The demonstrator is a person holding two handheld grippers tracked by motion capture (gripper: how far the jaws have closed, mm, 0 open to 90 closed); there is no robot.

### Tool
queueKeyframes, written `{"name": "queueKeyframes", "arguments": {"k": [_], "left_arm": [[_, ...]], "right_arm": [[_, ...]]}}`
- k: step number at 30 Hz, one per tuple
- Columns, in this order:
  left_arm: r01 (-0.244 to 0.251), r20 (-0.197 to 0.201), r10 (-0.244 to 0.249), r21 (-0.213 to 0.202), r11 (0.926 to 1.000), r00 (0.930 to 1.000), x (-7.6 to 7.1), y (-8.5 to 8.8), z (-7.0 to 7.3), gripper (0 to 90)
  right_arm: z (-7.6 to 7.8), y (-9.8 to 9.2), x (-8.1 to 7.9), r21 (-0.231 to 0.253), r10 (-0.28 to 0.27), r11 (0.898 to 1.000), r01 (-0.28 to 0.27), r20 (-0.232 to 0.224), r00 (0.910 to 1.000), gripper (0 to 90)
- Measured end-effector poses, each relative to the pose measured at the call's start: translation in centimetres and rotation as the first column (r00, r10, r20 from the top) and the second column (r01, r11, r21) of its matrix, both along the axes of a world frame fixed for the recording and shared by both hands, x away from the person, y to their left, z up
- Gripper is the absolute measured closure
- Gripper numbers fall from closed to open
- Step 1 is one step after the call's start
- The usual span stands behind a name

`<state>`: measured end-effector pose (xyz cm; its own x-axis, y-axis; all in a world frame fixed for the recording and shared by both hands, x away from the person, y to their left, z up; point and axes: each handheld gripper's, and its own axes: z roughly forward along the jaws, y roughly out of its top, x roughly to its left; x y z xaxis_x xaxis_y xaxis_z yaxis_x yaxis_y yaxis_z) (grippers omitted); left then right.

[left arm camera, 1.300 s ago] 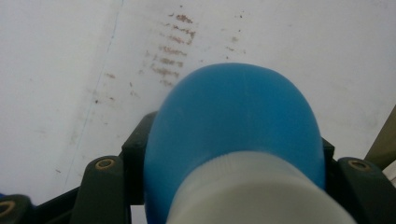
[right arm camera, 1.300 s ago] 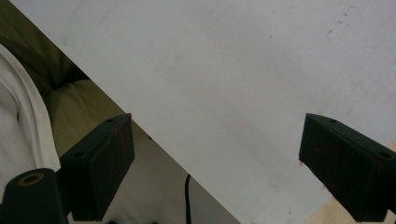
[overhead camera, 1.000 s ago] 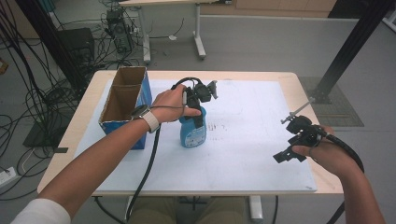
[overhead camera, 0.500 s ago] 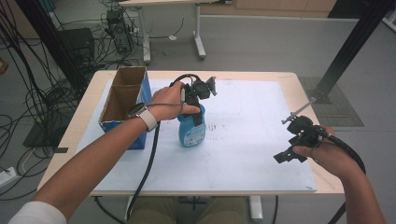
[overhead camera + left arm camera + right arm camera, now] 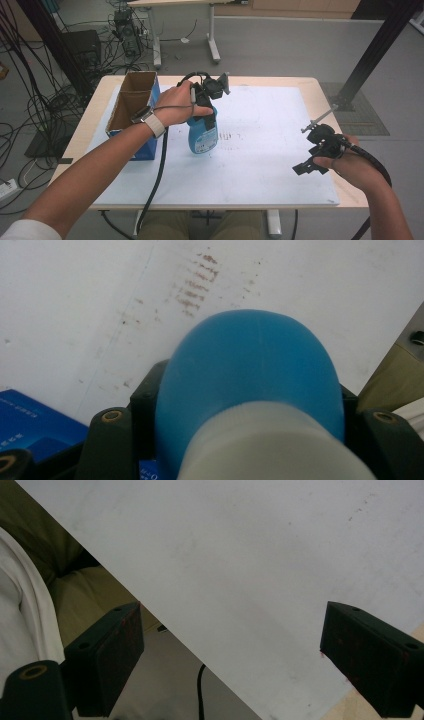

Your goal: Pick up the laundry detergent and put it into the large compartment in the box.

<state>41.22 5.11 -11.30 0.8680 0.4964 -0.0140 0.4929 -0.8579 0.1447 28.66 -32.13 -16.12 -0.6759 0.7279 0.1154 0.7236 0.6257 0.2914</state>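
White mat (image 5: 260,165) on pale table, cables and desks on floor beyond. Blue spray bottle (image 5: 202,135) hung over mat beside open blue carton (image 5: 131,125), apparently just clear of surface. Rigid plastic, smooth and rounded, likely slippery; weight hard to judge, fill not visible. Left gripper (image 5: 206,102) clamped on neck below shoulder — sound spot, narrow and stiff. Right gripper (image 5: 320,150) idle, jaws spread wide, nothing between, at mat's near right corner.

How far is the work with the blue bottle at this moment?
Done: the left gripper is shut on the blue bottle, gripping it near the top. In hand: the bottle hangs upright over the white mat, beside the cardboard box. Left: setting it down somewhere; the right gripper waits open, holding nothing.
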Motion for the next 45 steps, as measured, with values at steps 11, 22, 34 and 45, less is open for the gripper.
{"name": "queueKeyframes", "arguments": {"k": [11,22,34,45], "left_arm": [[-0.041,-0.003,0.041,0.006,0.9991,0.9992,-0.3,0.3,1.8,39.2],[-0.112,0.016,0.112,0.014,0.9936,0.9936,-1.0,1.0,4.8,39.2],[-0.186,0.04,0.186,-0.001,0.9826,0.9818,-1.8,2.0,7.8,39.1],[-0.254,0.036,0.254,0.003,0.9671,0.9666,-1.5,2.5,9.9,39.1]], "right_arm": [[0.2,0.1,-0.1,0.0,0.008,1.0,-0.008,0.003,1.0,10.5],[0.6,0.2,-0.2,-0.001,0.014,1.0,-0.014,0.009,0.9999,10.5],[1.1,0.5,-0.2,0.004,0.033,0.999,-0.033,0.027,0.9991,10.5],[1.1,0.3,-0.5,0.004,0.04,0.999,-0.041,0.034,0.9986,10.5]]}}
